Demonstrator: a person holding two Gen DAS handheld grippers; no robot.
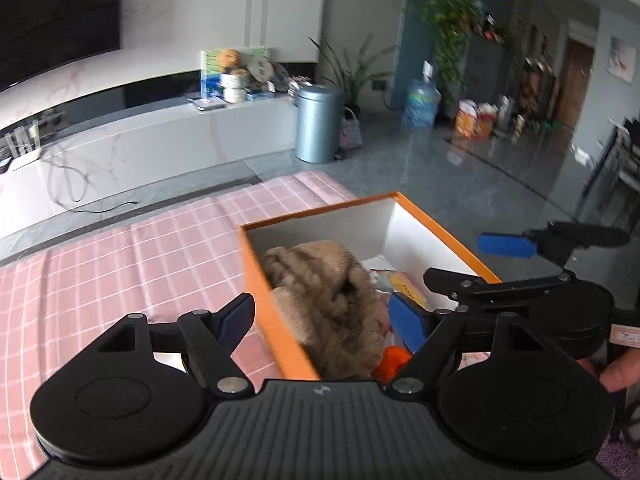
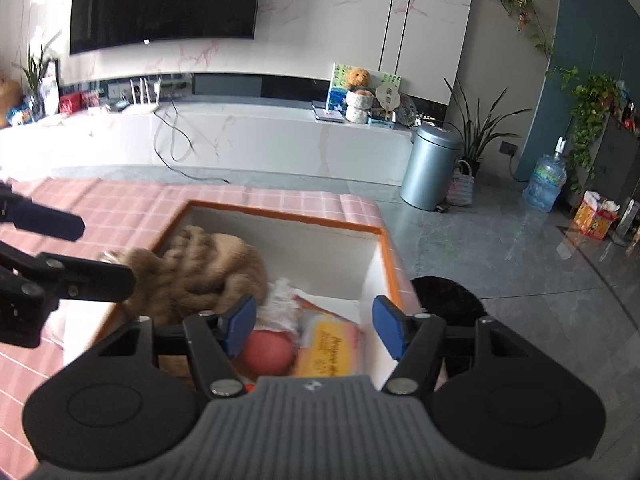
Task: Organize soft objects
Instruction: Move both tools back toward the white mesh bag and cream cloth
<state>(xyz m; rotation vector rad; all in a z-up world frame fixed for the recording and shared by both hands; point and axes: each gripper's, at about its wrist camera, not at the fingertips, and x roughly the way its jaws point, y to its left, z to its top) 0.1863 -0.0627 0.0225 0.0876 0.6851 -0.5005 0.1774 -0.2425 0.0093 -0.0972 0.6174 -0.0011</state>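
Note:
An orange box with white inside (image 1: 420,240) (image 2: 372,272) sits on a pink checked cloth (image 1: 120,260) (image 2: 120,200). A tan plush toy (image 1: 332,292) (image 2: 208,276) lies in it, over the near left side. Beside it lie a red ball (image 2: 266,354), a yellow packet (image 2: 334,354) (image 1: 408,288), crumpled white plastic (image 2: 282,306) and something orange (image 1: 394,362). My left gripper (image 1: 326,320) is open, its fingers straddling the box's left wall. My right gripper (image 2: 314,326) is open above the box, over the ball and packet; it also shows in the left wrist view (image 1: 472,264).
A white TV bench (image 2: 240,136) with a plush bear and boxes runs along the far wall. A grey bin (image 2: 430,168) (image 1: 318,122), a water jug (image 2: 546,184), potted plants and a black round stool (image 2: 448,294) stand on the grey floor.

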